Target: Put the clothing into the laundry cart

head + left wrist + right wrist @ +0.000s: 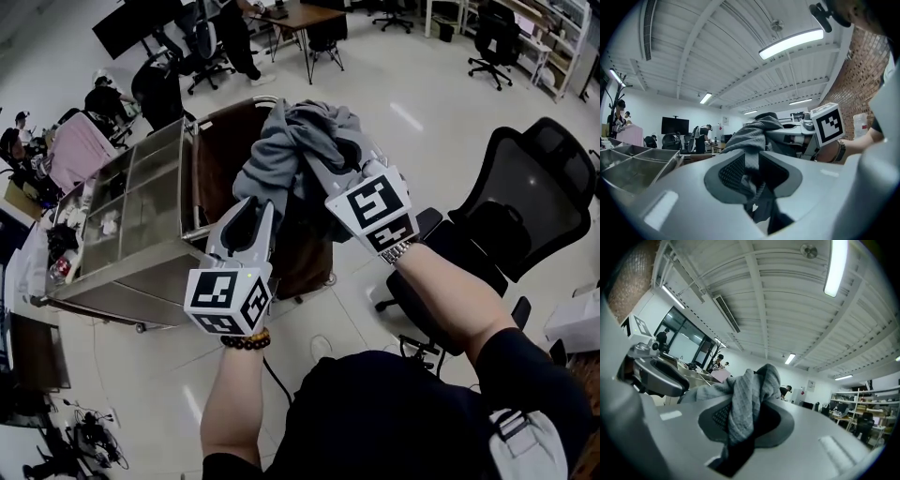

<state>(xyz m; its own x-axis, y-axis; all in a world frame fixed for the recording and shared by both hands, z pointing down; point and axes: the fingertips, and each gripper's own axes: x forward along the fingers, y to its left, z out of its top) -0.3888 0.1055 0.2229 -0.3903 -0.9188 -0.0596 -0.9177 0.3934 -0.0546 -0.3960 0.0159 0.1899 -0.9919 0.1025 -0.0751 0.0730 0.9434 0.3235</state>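
Note:
A grey garment (300, 141) hangs bunched in the air over the brown bag of the laundry cart (217, 141). My left gripper (257, 211) grips its lower left fold, and the cloth (754, 136) runs down between the jaws of that gripper (751, 174), which are pinched on it. My right gripper (352, 173) holds the garment's right side. In the right gripper view the ribbed grey cloth (745, 390) drapes over and into that gripper's (740, 425) closed jaws. The bag's inside is mostly hidden behind the garment.
The cart's steel shelf with compartments (141, 211) adjoins the bag on the left and shows as steel trays (633, 161). A black office chair (525, 206) stands close on the right. People sit at desks at far left, and a pink cloth (80, 150) lies there.

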